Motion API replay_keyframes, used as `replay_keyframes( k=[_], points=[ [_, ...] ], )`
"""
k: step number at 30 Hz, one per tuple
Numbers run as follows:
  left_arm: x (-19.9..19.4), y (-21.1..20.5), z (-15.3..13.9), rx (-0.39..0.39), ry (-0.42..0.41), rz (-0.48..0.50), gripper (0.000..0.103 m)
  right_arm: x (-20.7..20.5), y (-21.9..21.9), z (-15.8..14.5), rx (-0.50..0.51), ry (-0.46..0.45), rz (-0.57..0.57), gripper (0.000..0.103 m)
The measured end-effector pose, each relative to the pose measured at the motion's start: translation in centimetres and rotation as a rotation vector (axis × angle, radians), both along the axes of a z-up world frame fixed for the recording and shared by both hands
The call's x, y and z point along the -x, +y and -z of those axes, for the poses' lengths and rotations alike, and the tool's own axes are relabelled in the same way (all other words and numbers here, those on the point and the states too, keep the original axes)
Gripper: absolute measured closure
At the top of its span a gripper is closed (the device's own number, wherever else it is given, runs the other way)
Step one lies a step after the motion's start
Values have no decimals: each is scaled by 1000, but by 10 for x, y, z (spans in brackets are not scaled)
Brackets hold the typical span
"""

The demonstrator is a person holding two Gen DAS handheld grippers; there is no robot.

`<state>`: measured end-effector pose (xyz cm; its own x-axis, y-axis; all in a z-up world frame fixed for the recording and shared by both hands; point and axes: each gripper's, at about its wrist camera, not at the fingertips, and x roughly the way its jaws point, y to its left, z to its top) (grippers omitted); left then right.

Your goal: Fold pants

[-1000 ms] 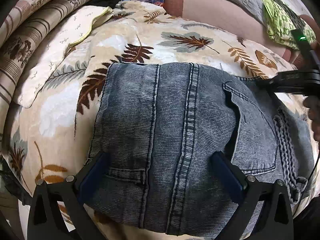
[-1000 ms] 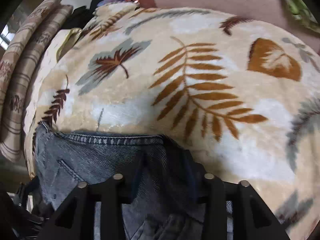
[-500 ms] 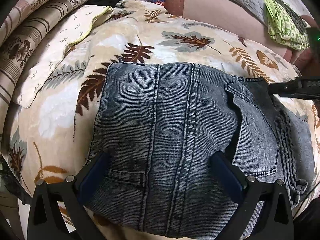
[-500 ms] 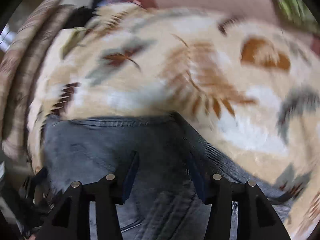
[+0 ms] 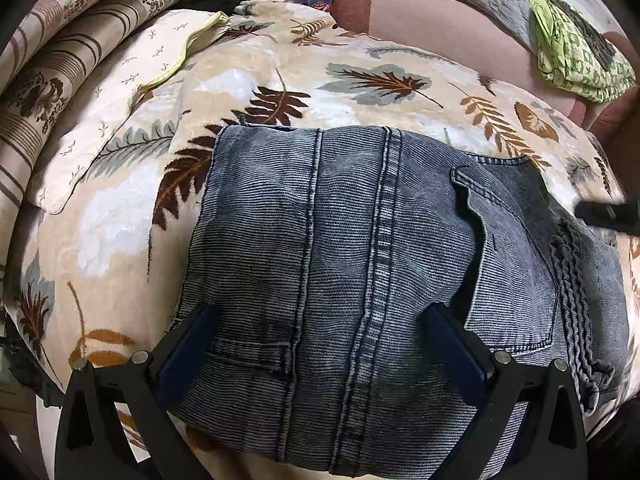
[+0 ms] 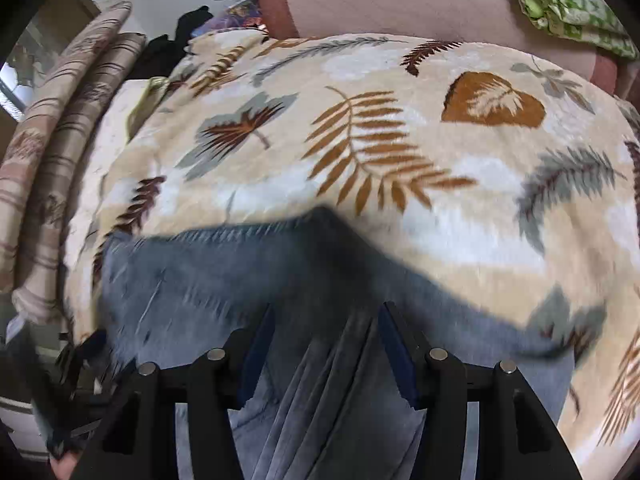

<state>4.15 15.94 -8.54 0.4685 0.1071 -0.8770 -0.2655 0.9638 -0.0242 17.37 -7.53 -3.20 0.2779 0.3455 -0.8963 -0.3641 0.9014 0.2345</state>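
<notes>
Grey-blue denim pants (image 5: 360, 248) lie folded into a compact block on a leaf-print blanket (image 5: 280, 80). My left gripper (image 5: 320, 332) is open, its fingers wide apart over the near edge of the pants, not gripping. My right gripper (image 6: 324, 320) hovers over the waistband end of the pants (image 6: 240, 280), jaws partly apart with folds of denim lying between them; it also shows at the right edge of the left wrist view (image 5: 608, 212). The right wrist view is motion-blurred.
Striped cushions (image 5: 60, 60) and a cream pillow (image 5: 120, 100) lie at the left. A pink sofa back (image 5: 440, 12) and a green patterned cloth (image 5: 576, 52) are behind. The blanket's near edge drops off at lower left.
My right gripper has pulled back and up from the pants' far corner, its jaws opening wider. The left gripper and the pants have stayed put.
</notes>
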Motion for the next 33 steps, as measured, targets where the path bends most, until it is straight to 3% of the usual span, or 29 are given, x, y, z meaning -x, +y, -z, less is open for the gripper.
replay_keyframes(
  k=[2,6,7,9,11,13,19,23,33],
  points=[
    [0,-1,-1,-1,0,-2,0,25,-18,-10,-23,17,-15,45],
    [0,0,-1,-3,-2,-11,0,60,-3,-5,-68,57,-82,43],
    [1,0,-1,-2,-3,-13,0,67,6,-4,-83,59,-109,41],
    [2,0,-2,-1,0,-17,0,75,18,1,-100,60,-131,27],
    [2,-2,-3,-7,8,-17,0,73,34,29,-25,98,-153,24],
    [3,-2,-4,-8,7,-17,0,80,49,30,42,33,-194,18],
    [3,-3,-4,-11,5,-22,0,84,48,12,-11,43,-161,19],
    [6,-4,-7,-8,7,-30,0,88,48,29,-3,73,-178,18],
    [22,-5,-24,-12,-8,-51,0,85,46,28,-27,73,-174,18]
  ],
)
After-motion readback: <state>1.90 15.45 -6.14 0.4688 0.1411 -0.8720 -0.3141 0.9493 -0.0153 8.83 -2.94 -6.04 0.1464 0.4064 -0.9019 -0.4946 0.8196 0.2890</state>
